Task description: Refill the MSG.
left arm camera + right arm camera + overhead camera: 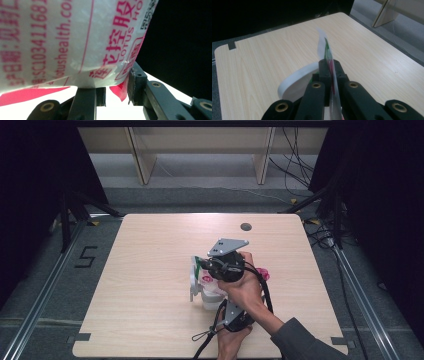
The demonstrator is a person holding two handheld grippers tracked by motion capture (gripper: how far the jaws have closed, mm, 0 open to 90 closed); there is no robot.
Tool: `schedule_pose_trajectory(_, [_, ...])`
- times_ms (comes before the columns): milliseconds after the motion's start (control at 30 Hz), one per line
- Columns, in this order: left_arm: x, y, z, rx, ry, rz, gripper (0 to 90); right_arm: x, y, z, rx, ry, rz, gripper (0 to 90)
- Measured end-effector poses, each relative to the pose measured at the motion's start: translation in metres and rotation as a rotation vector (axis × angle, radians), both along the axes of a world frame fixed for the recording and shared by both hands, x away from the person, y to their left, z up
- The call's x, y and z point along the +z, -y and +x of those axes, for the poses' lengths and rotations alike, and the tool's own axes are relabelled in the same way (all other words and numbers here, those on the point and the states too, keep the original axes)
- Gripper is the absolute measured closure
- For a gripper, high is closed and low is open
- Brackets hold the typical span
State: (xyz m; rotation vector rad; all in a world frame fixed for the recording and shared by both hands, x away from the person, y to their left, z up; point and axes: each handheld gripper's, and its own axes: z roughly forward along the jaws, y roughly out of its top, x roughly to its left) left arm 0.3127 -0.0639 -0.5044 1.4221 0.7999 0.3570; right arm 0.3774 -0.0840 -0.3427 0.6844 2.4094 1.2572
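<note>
White plastic cup [209, 296] with pink print is sitting roughly mid-table [150, 265], a bit toward the person's edge, and both hands are crowded right on it. Left claw [112, 82] has its jaws clamped on the cup's printed wall, one pad pressed against each side of it in the left gripper view. Right claw [330, 65] is pressed together on the thin sealing film [327, 53], which stands up edge-on between its jaws, peeled partway above the cup's white rim [294, 81].
</note>
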Motion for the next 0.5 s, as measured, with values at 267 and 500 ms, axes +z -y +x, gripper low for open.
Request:
schedule_pose_trajectory(267, [0.0000,0.0005,-0.0001,0.001,-0.001,-0.009,71.4,-0.0012,-0.0014,-0.0008,0.001,0.005,-0.009,89.9])
schedule_pose_trajectory(500, [0.0004,0.0005,-0.0005,0.001,0.001,-0.003,71.4,-0.0001,-0.0006,-0.0009,0.004,0.003,-0.005,89.9])
